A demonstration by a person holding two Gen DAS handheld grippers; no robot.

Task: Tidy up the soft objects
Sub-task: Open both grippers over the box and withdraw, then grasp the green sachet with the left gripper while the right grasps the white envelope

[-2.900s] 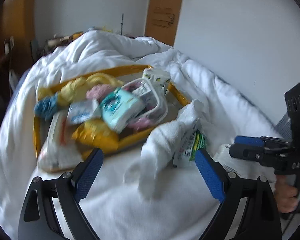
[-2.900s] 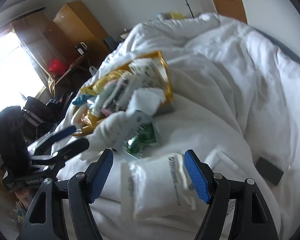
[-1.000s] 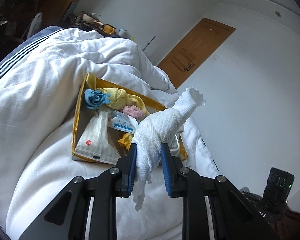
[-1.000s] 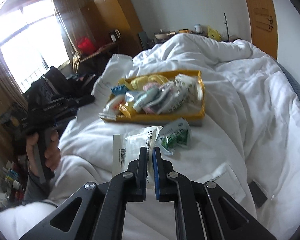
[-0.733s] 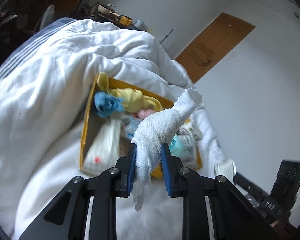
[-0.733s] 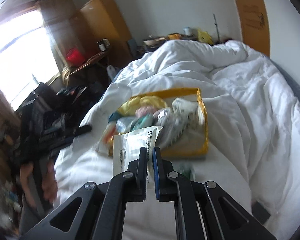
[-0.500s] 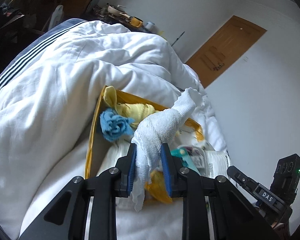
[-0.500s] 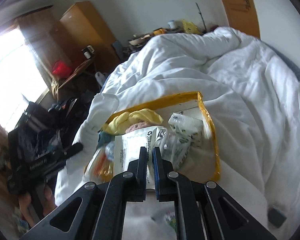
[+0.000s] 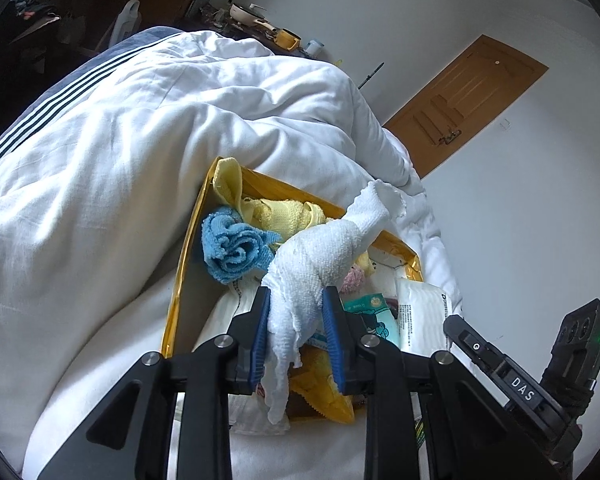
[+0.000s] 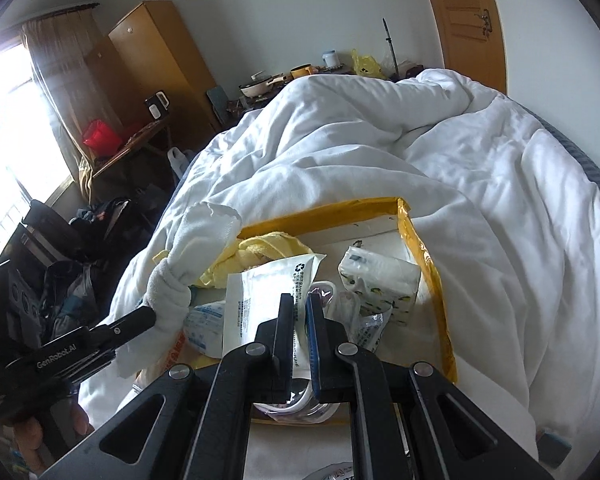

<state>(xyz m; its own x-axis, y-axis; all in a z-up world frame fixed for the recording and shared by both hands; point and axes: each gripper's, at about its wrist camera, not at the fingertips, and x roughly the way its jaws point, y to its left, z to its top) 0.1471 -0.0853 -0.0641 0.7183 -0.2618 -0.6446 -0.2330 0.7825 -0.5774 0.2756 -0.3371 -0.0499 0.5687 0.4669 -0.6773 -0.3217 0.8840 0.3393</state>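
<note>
My left gripper is shut on a knotted white towel and holds it above the near end of a yellow-rimmed tray on the bed. The towel also shows at the left in the right wrist view. My right gripper is shut on a flat white plastic packet and holds it over the same tray. In the tray lie a blue cloth, a yellow cloth, a tissue pack and several other packets.
A rumpled white duvet rises behind and left of the tray. Another packet edge lies on the bed below the right gripper. A small dark object sits at the right edge. A cluttered desk and wardrobe stand beyond the bed.
Both grippers closed on their items, lifted them from the bed and carried them over the tray. In the last half second both moved a little closer above the tray.
</note>
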